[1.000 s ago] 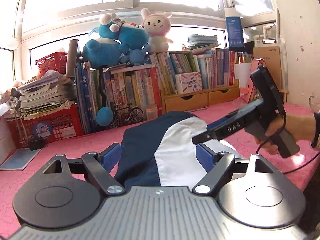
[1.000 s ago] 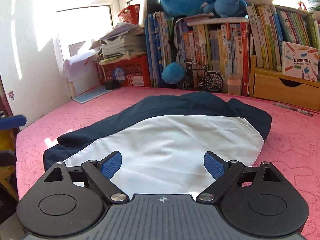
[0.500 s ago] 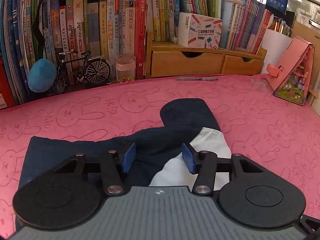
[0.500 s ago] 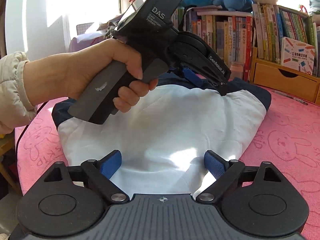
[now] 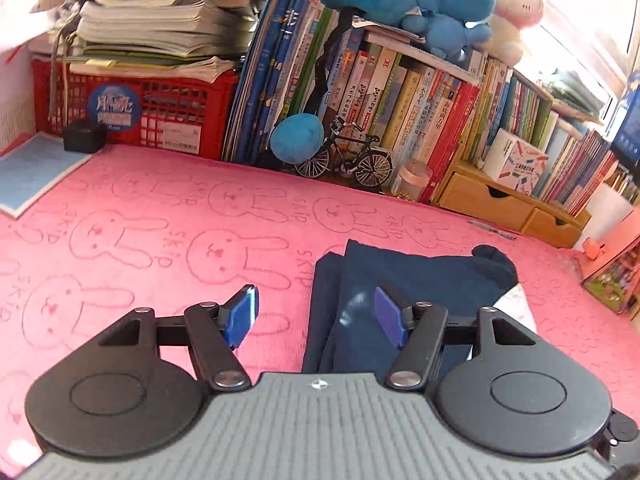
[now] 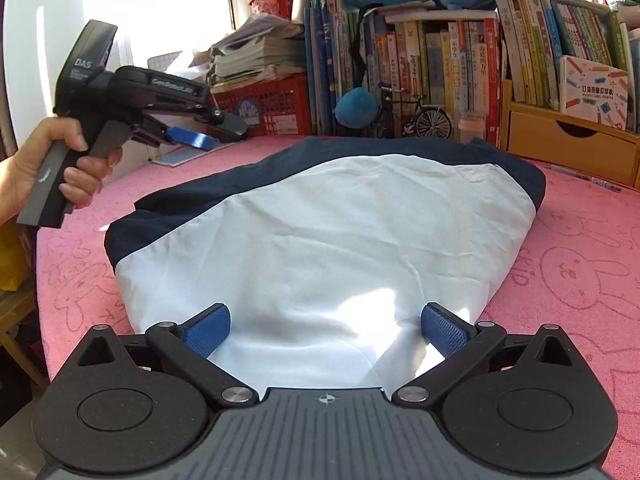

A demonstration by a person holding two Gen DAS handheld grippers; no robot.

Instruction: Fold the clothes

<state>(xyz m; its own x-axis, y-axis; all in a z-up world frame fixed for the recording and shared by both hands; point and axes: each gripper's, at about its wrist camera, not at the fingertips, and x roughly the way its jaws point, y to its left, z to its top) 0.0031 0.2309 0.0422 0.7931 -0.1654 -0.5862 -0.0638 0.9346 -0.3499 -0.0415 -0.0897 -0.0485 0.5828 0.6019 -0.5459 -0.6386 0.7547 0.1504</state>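
Garment (image 6: 320,240), white with a navy border, lies flat on the pink tabletop (image 6: 580,264). Its long axis runs from about 8 o'clock to 2 o'clock in the right wrist view.

Right tool (image 6: 326,330) sits at the 6 o'clock hem. Its jaws are opening, about as wide as they go. White cloth lies between the pads, but the pads don't press it, so no grip.

Left tool (image 6: 200,138) is off the garment at 10 o'clock in the right view, raised above the tabletop and held by a hand (image 6: 44,172). In its own view the left tool (image 5: 316,316) has its jaws opening and nothing pinched. The navy edge (image 5: 384,300) lies at 3 o'clock from its centre; the right pad is over navy cloth, the left pad over bare pink.

Judgement: the right tool is nearer the cloth and the hem is the likely grab point. The left tool needs to shift right onto the navy side.

Hidden: the hem under the right tool's body, and the garment's near end under the left tool's body. Cannot tell which garment this is, or how many layers it has. The far navy corner is small and unclear.
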